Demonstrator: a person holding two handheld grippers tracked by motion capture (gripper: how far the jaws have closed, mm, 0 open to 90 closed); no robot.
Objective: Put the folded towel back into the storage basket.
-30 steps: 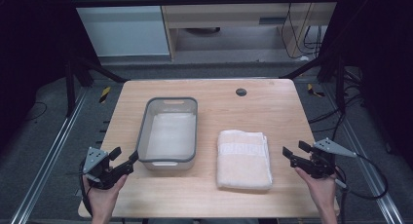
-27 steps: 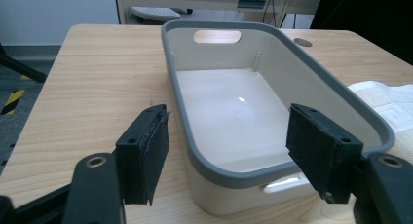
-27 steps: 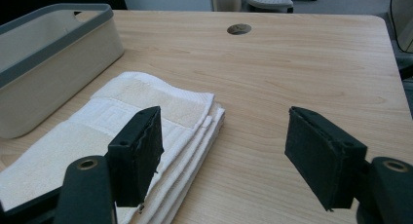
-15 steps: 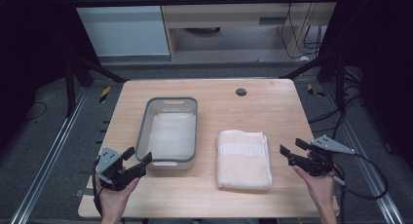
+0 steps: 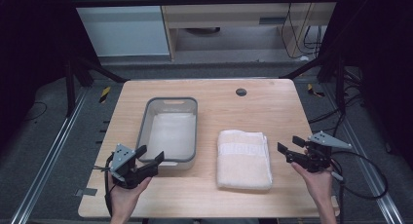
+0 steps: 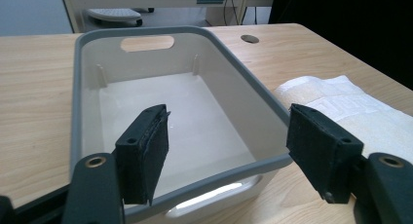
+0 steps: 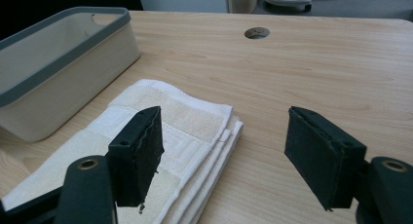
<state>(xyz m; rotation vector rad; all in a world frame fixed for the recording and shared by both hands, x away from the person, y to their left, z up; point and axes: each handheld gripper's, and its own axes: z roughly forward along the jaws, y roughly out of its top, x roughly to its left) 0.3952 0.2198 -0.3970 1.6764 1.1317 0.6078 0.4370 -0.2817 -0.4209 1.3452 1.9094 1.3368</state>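
Two grippers sit low over the front of the desk [image 5: 272, 107] in the high view. The left gripper [image 5: 148, 158] has moved in from the front left corner and now rests right at the near end of the grey bin [image 5: 170, 130], jaws spread wide and holding nothing. The right gripper [image 5: 287, 153] has hardly moved; it waits just beside the right edge of the folded white towel [image 5: 243, 158], jaws apart too. The towel lies beside the bin, toward the front edge. It looks like the left one is getting ready to hold the bin steady while the towel goes in.

In the left gripper view, the left gripper [image 6: 229, 136] stands across the bin's [image 6: 170, 102] near rim, and the bin is empty inside. The high view cannot show that so clearly.

In the right gripper view, the right gripper [image 7: 224, 141] points at the towel's [image 7: 160, 136] stacked folds, not touching them yet.
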